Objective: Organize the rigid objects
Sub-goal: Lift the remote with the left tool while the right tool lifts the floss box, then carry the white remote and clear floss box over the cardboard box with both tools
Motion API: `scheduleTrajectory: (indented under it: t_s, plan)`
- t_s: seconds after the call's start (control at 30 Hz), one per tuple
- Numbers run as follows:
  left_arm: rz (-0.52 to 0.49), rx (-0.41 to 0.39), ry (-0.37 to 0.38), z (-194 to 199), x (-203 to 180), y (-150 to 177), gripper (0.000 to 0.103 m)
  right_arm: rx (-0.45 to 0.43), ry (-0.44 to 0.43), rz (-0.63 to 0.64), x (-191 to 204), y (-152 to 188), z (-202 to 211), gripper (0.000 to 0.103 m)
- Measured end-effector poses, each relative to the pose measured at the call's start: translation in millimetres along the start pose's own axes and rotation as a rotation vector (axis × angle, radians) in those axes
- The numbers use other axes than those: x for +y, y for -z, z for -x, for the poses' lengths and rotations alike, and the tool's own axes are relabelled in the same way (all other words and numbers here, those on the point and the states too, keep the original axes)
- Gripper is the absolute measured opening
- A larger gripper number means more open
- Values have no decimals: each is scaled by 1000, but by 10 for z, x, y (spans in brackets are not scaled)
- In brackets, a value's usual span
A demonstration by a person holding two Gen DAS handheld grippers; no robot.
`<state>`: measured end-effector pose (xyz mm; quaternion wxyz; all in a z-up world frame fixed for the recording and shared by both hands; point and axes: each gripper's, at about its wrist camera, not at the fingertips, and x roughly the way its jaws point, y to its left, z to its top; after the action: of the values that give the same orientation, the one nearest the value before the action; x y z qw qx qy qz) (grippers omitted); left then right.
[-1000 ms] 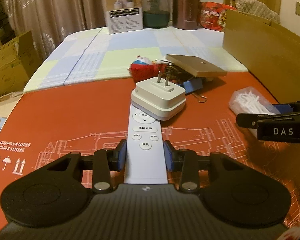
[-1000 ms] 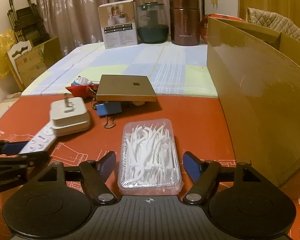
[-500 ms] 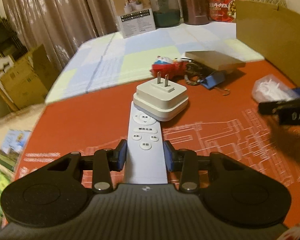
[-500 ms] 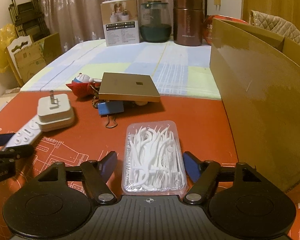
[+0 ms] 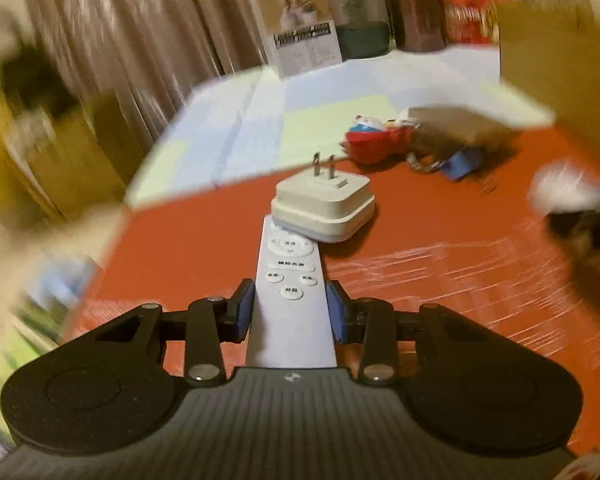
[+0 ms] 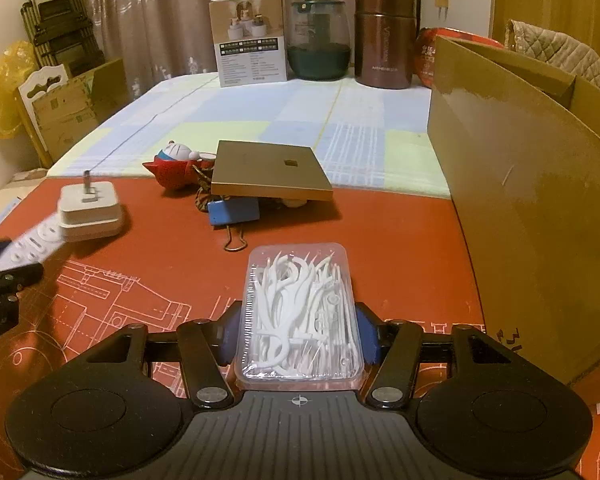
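In the left wrist view, the left gripper (image 5: 291,312) was closed on a slim white remote (image 5: 290,300) with round buttons. The far end of the remote carried a white plug adapter (image 5: 324,204) (prongs up) above the red counter (image 5: 204,248).

In the right wrist view, the right gripper (image 6: 299,336) pressed both sides of a clear flat box of white floss picks (image 6: 300,316), beside a tall cardboard box (image 6: 540,216).

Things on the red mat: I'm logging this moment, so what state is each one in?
Remote: gripped by left gripper, plug adapter riding on its far end.
Floss pick box: lid shut, between right gripper pads.
Cardboard box: open-topped.
Glass jar: lidded.
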<state>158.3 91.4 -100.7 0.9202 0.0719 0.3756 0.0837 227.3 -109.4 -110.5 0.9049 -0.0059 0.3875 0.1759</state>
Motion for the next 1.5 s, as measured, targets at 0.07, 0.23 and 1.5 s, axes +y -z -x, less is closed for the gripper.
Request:
scheduleTrajectory:
  t_s: [0.07,0.23,1.5]
  plan:
    - [60,11,66,63,32,17,33,4,-6,-2,9,1,6,54]
    - [136,17,215,204,23,80,33,16,-14,-24,-3,6,44,54]
    - [81,48,470,224,-467,170,33,30,-40,-109,-158,-28,248,54]
